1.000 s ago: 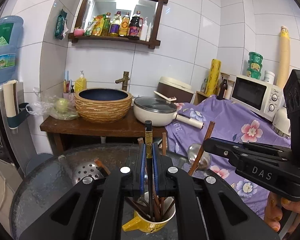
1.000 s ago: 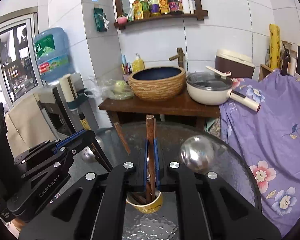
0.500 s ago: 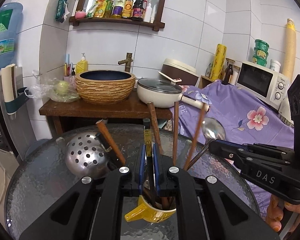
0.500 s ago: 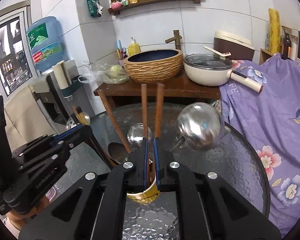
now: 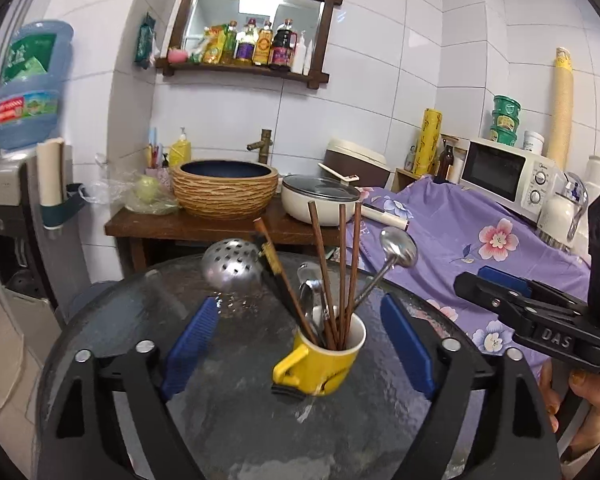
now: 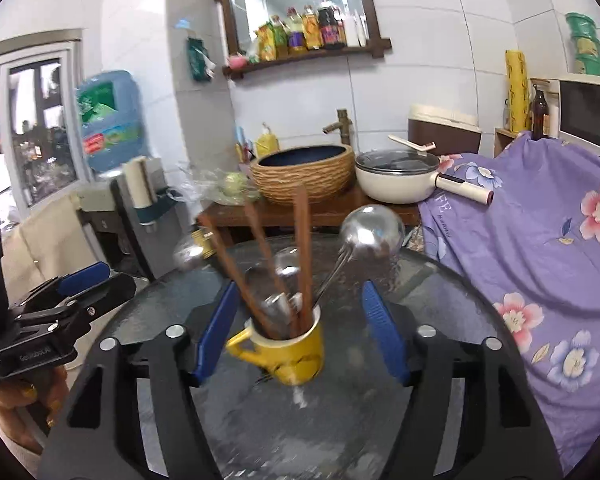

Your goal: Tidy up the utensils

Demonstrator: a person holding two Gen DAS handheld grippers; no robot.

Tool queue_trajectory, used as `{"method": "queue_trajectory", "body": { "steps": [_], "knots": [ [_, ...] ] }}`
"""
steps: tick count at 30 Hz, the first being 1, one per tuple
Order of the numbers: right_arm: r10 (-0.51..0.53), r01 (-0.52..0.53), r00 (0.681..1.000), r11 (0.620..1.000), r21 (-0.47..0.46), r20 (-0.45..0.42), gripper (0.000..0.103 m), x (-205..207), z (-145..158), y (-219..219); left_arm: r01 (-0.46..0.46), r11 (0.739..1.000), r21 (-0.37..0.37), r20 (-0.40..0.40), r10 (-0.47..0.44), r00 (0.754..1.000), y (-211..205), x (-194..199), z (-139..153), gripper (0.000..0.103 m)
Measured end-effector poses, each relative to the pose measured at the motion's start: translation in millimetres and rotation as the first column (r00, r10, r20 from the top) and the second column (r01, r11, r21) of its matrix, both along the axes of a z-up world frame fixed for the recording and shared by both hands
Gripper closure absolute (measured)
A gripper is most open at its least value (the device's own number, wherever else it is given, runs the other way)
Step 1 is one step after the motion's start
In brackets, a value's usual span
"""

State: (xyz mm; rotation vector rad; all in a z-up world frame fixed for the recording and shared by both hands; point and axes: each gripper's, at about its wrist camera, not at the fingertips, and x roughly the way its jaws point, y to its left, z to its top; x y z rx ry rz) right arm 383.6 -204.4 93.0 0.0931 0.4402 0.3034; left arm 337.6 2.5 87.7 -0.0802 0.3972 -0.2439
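Observed yellow mug (image 5: 323,354) upright on glass desk (image 5: 140,320), holding chopsticks (image 5: 342,268), ladle (image 5: 396,248) and slotted spoon (image 5: 230,264). Noted left gripper (image 5: 298,338) and right gripper (image 6: 300,330) jaws opening, flanking mug without contact, gripping nothing.

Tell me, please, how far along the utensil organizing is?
Done: chopsticks, a ladle and a slotted spoon stand in the yellow mug. In hand: nothing; the left gripper and right gripper are opening, empty. Left: no loose utensil shows on the glass table.
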Motion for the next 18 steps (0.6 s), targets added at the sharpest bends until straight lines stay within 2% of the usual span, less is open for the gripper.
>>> {"method": "queue_trajectory", "body": {
  "steps": [2, 3, 4, 7, 10, 12, 15, 18],
  "knots": [
    [-0.015, 0.017, 0.999, 0.999, -0.037, 0.043, 0.038, -34, -9, 6, -0.026, 0.999, 0.028, 0.024, 0.026, 0.999, 1, -23, -4, 0.008],
    [-0.021, 0.025, 0.997, 0.998, -0.055, 0.072, 0.032, -49, -13, 9, -0.038, 0.998, 0.046, 0.043, 0.036, 0.998, 1, -42, -8, 0.007],
    [-0.022, 0.031, 0.994, 0.996, -0.081, 0.110, 0.020, -69, -19, 12, -0.046, 0.997, 0.056, 0.059, 0.043, 0.997, 2, -59, -14, 0.007],
    [-0.044, 0.062, 0.983, 0.993, -0.097, 0.179, 0.017, -120, -37, 15, -0.092, 0.993, 0.067, 0.082, 0.087, 0.993, 7, -99, -31, 0.007],
    [-0.046, 0.066, 0.979, 0.993, -0.094, 0.198, 0.016, -167, -56, 16, -0.148, 0.985, 0.085, 0.088, 0.141, 0.986, 11, -142, -52, 0.007],
    [-0.072, 0.087, 0.978, 0.994, -0.071, 0.196, 0.016, -200, -71, 14, -0.154, 0.985, 0.081, 0.082, 0.147, 0.986, 13, -167, -65, 0.007],
    [-0.095, 0.100, 0.979, 0.995, -0.021, 0.178, 0.010, -244, -88, 10, -0.164, 0.983, 0.078, 0.063, 0.160, 0.985, 12, -203, -82, 0.007],
    [-0.147, 0.152, 0.973, 0.988, -0.018, 0.180, 0.010, -281, -100, 8, -0.173, 0.979, 0.104, 0.053, 0.168, 0.984, 7, -233, -94, 0.007]
  ]
}}
